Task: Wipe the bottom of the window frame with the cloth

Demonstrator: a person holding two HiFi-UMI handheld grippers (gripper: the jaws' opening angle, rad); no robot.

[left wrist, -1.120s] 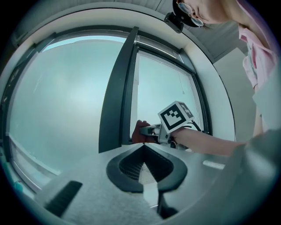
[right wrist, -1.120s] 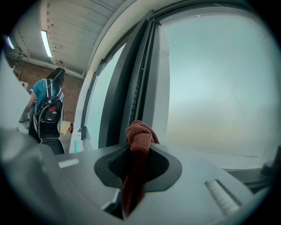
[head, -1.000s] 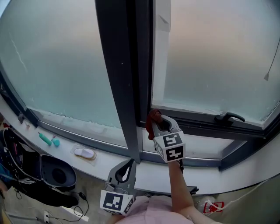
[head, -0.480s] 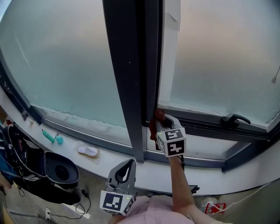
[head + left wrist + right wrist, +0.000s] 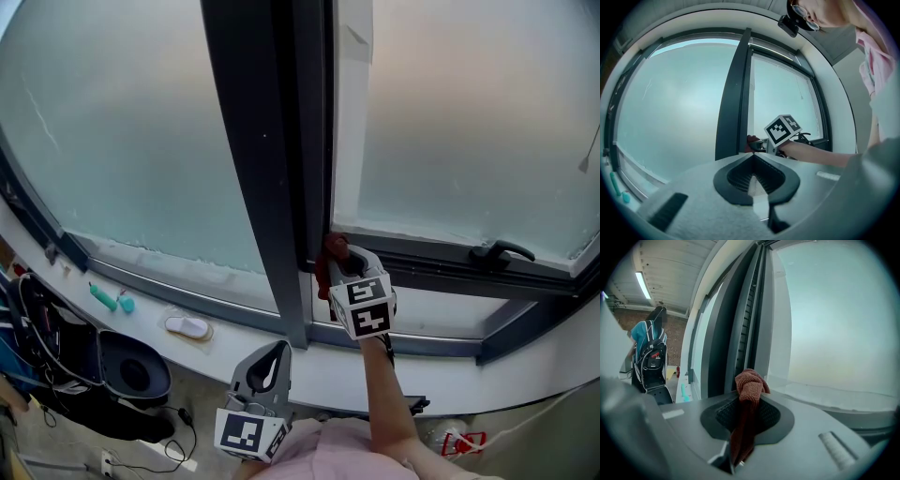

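Across the upper head view, frosted panes set in a dark window frame [image 5: 441, 264], split by a broad upright post [image 5: 258, 169], with a white sill [image 5: 441, 317] running below. Down at the lower left, a black bag [image 5: 131, 370] on the floor.

From the bottom edge, a bare right forearm [image 5: 384, 398], stretched straight forward and up to the frame's bottom rail, just right of the post. At its end, the right gripper [image 5: 342, 264], jaws pinched on a rust-red cloth [image 5: 325, 261]. Sits bunched at the corner where post and bottom rail meet; hangs down between the black pads, its knotted end poking past the tips.

Low and close to the body, the left gripper [image 5: 275, 361], tilted up toward the glass, jaws pressed together on nothing.

Farther right on the rail, a black handle [image 5: 497, 251].

On each gripper's cube [image 5: 363, 307], only square black-and-white marker patterns.
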